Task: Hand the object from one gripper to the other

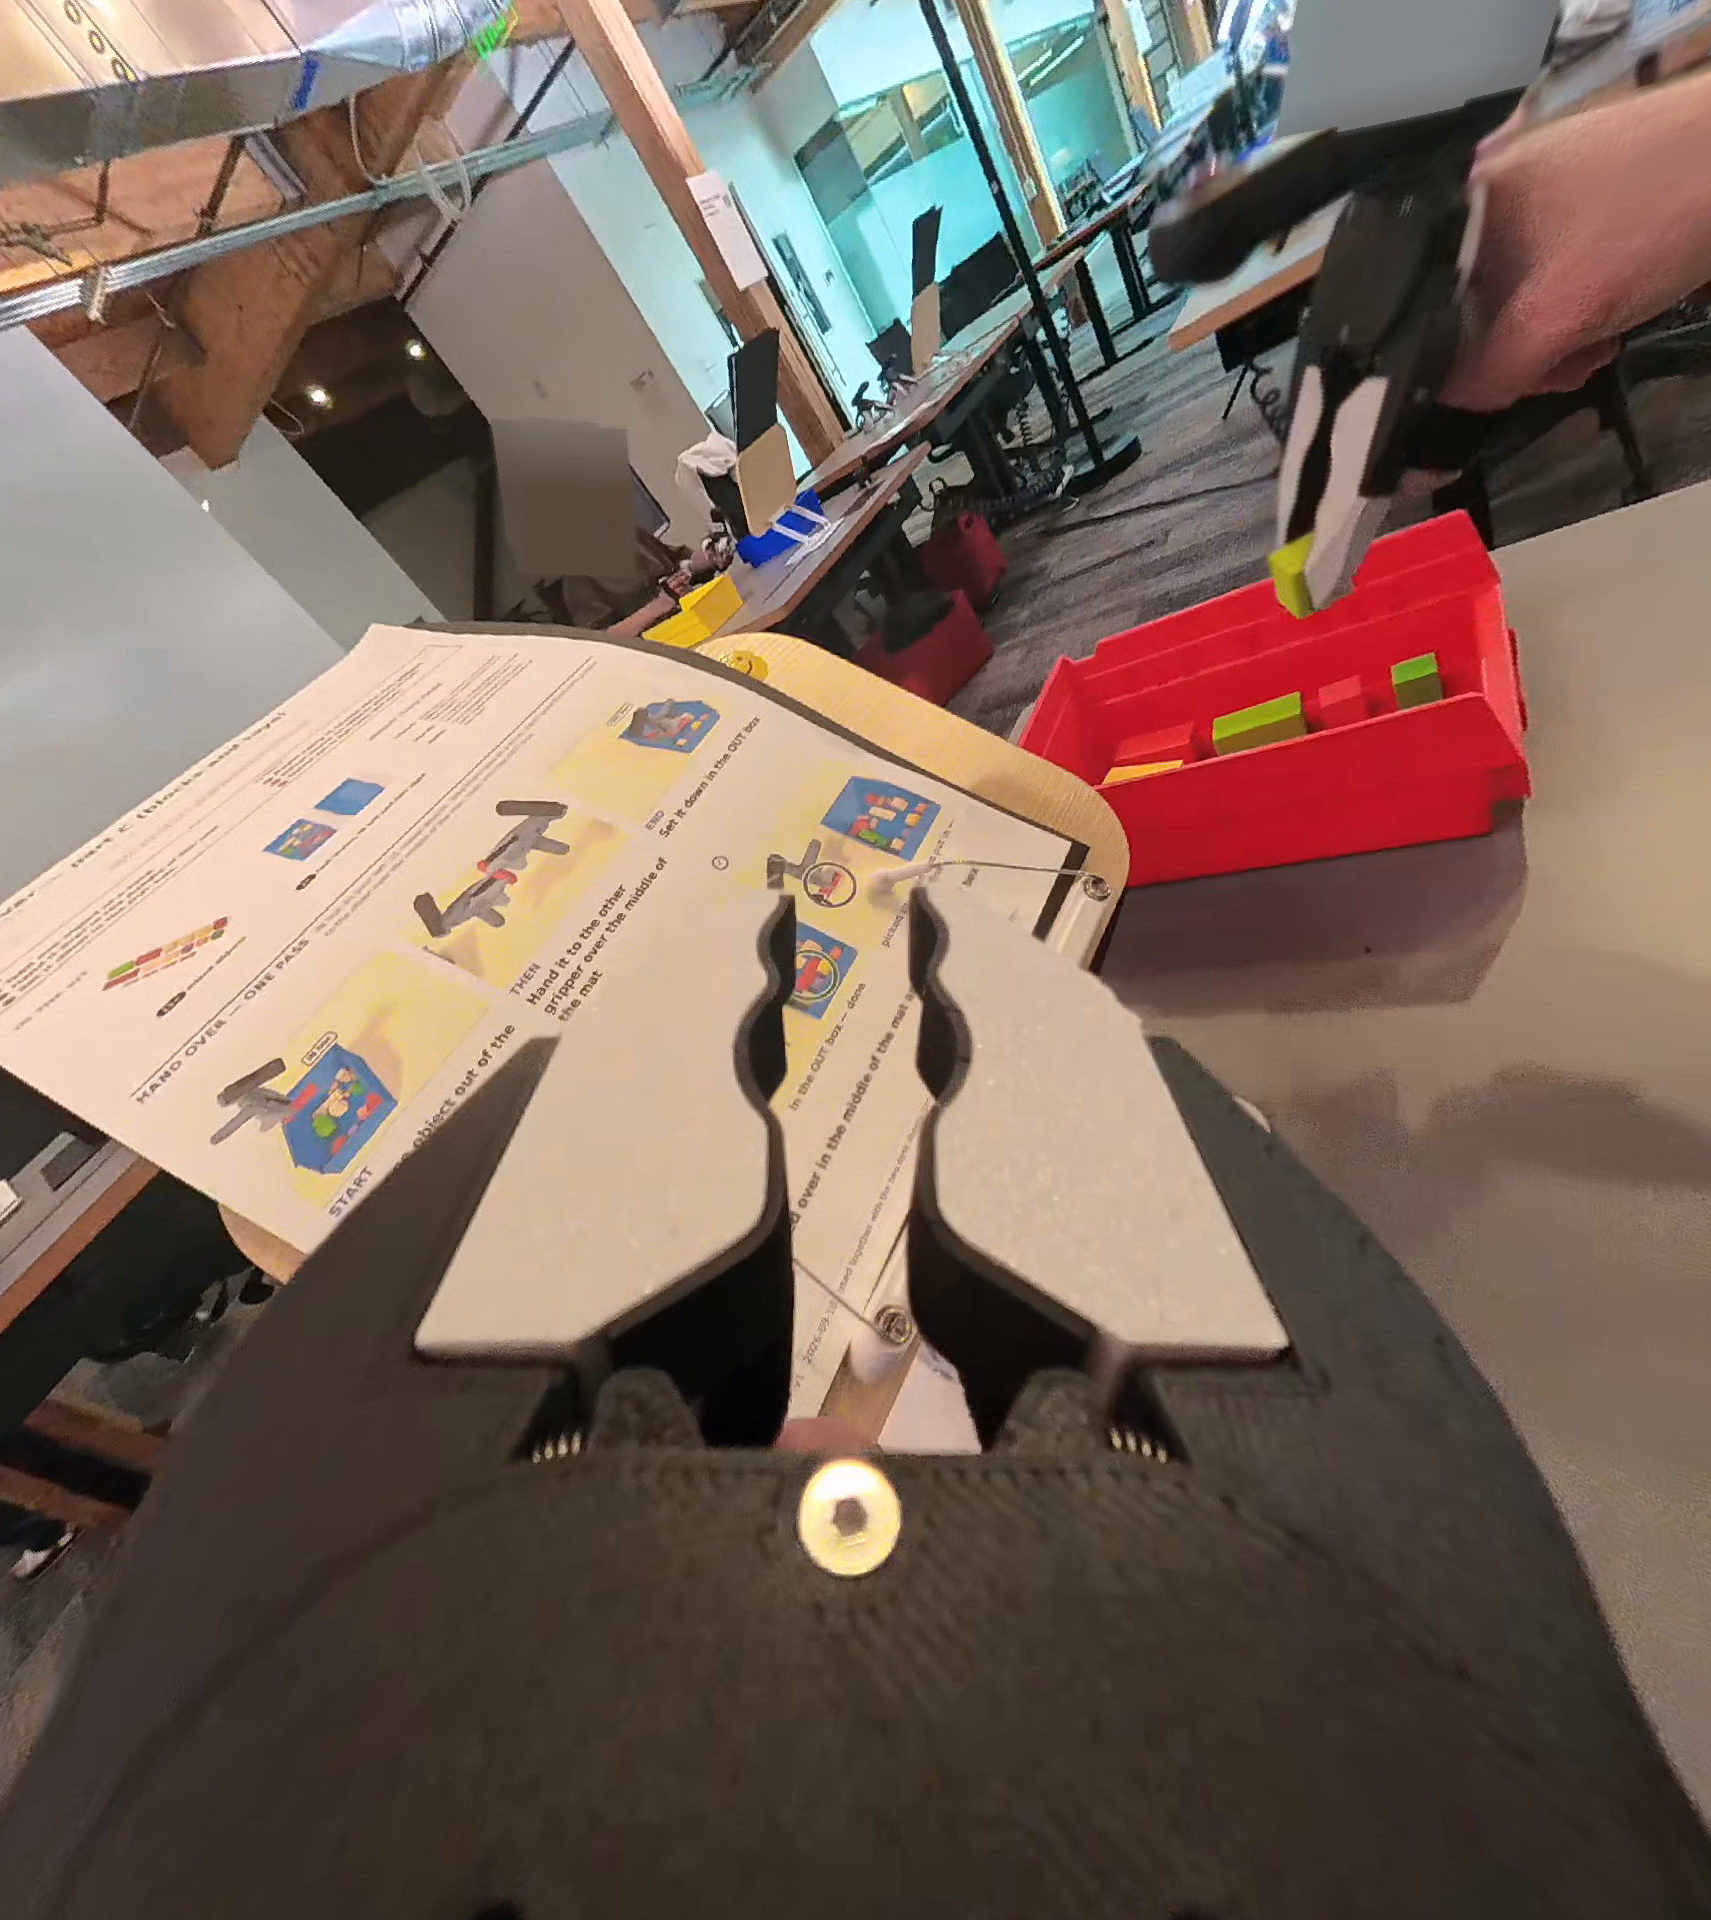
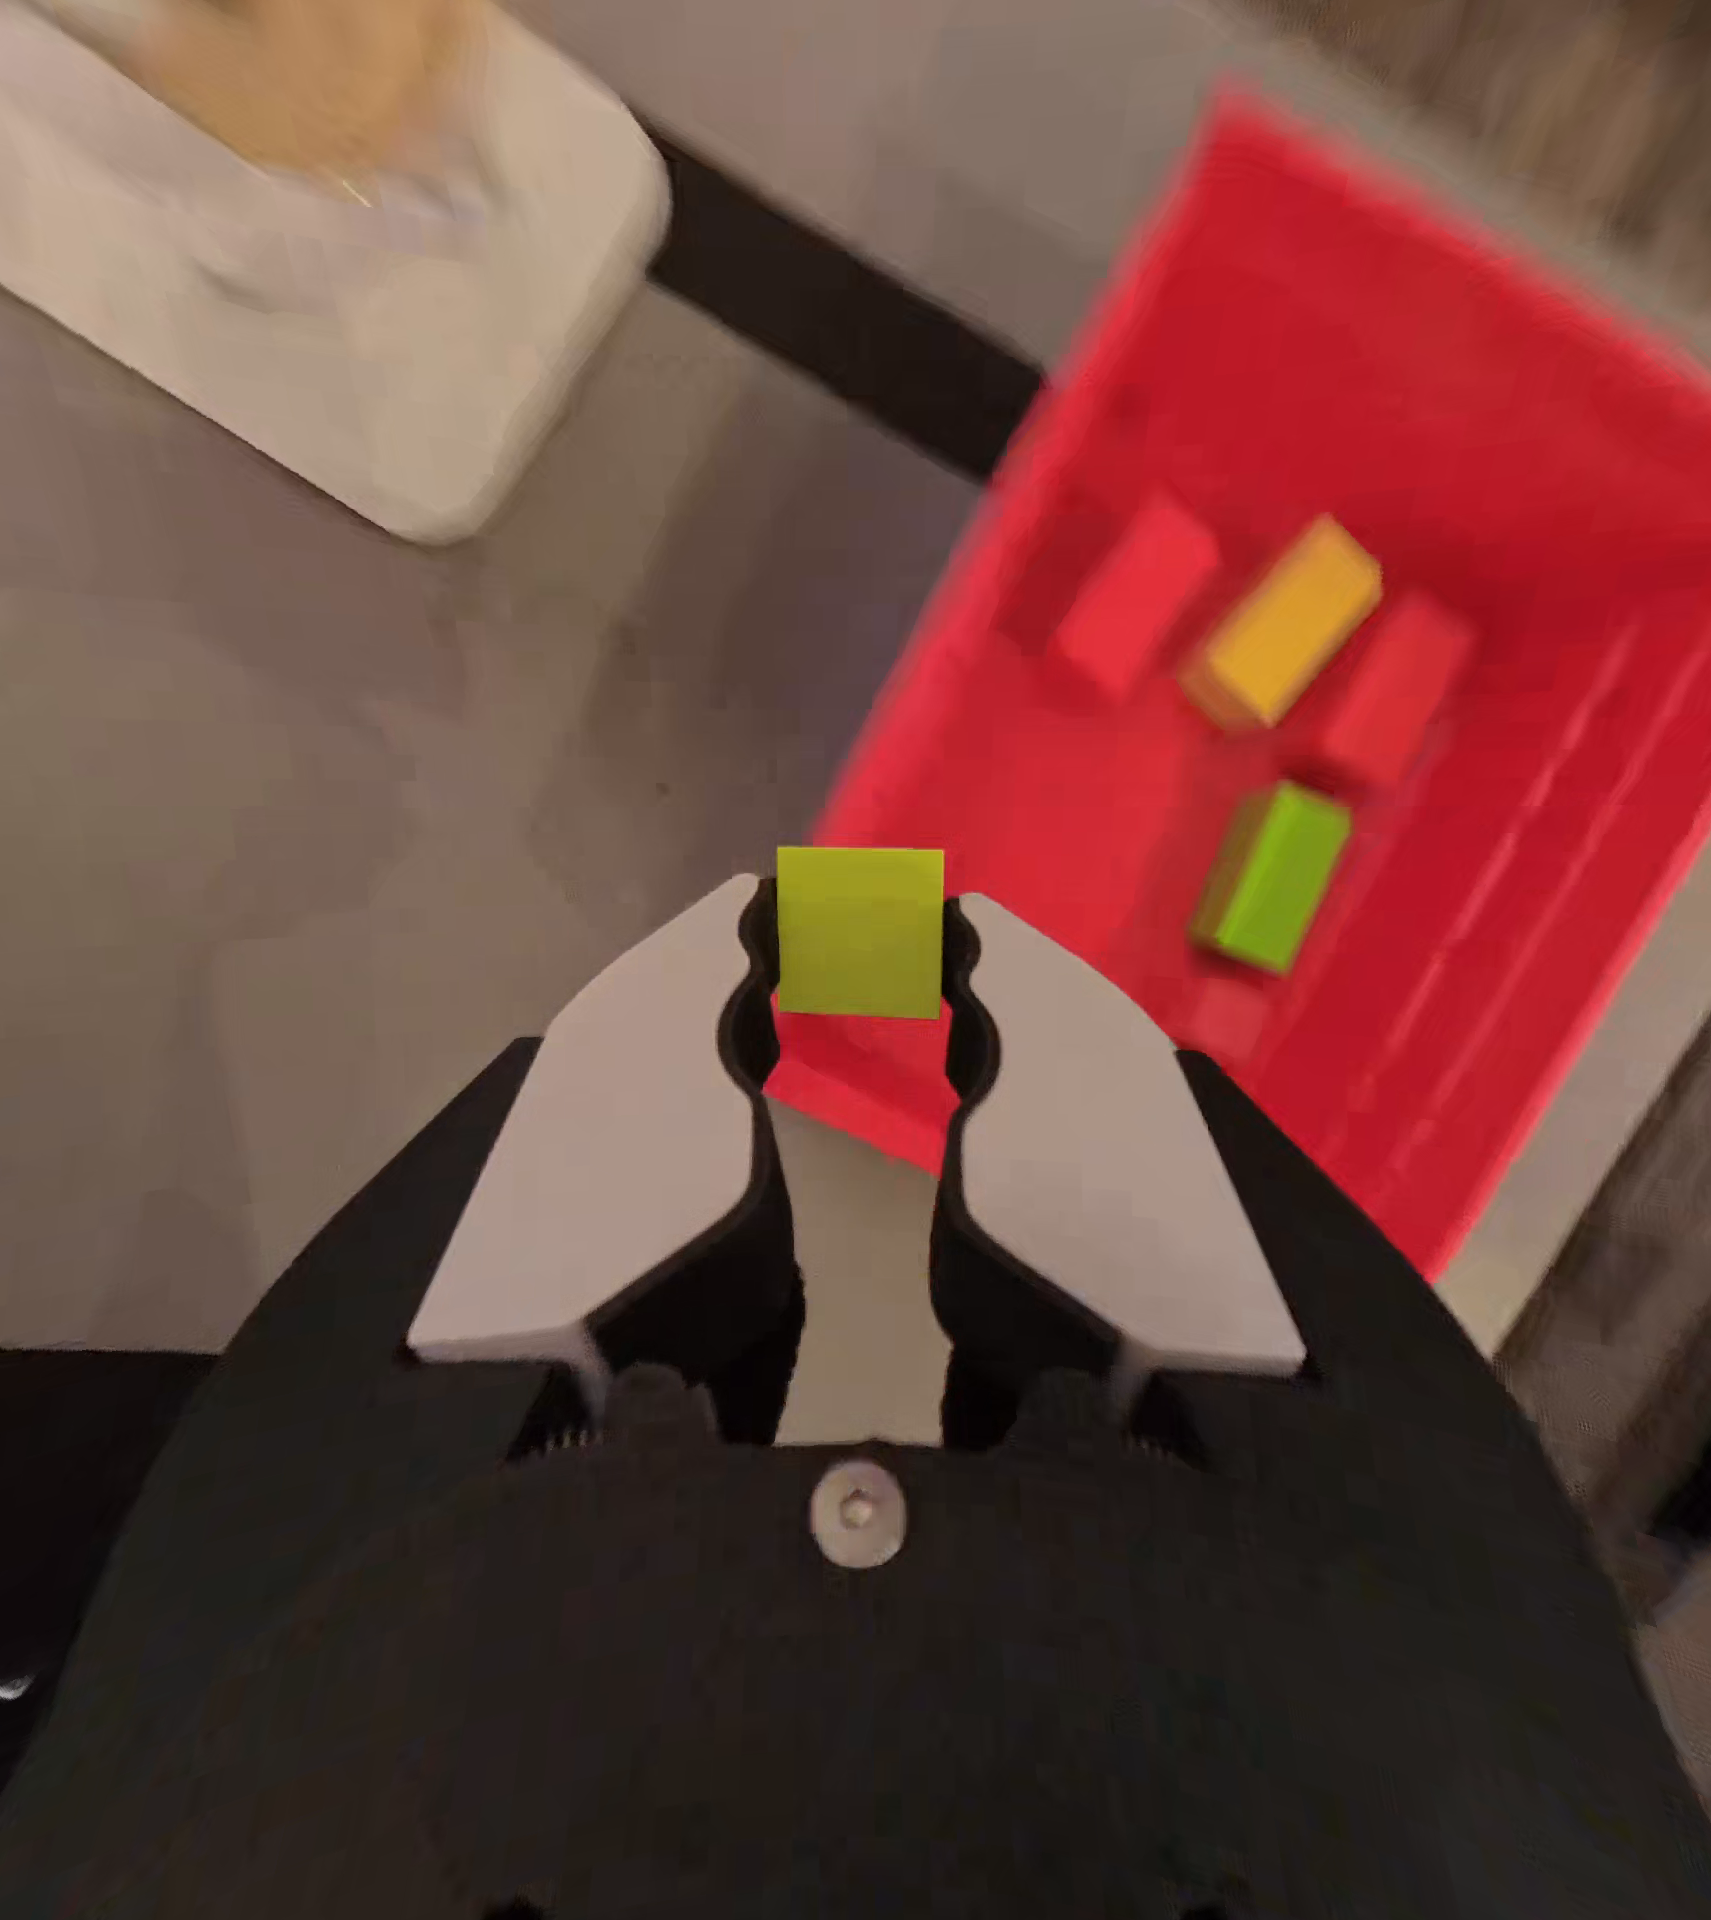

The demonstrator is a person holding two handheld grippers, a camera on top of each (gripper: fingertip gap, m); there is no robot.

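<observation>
Two grippers are seen; a yellow-green block (image 2: 859, 930) is clamped at the fingertips of the right gripper (image 2: 859, 935), both pads pressed against its sides, and is held above the near edge of the red bin (image 2: 1246, 312). More blocks are left inside the bin. Well apart from the bin, the left gripper (image 1: 851, 925) is held slightly parted and bare over an instruction sheet (image 1: 415, 831)

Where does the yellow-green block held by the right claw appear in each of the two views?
Left wrist view: the yellow-green block is at upper right, pinched in the distant right claw, above the red bin.
Right wrist view: the block is at centre, pressed between the fingertips.
Shared landmark: the red bin holding other blocks.
</observation>
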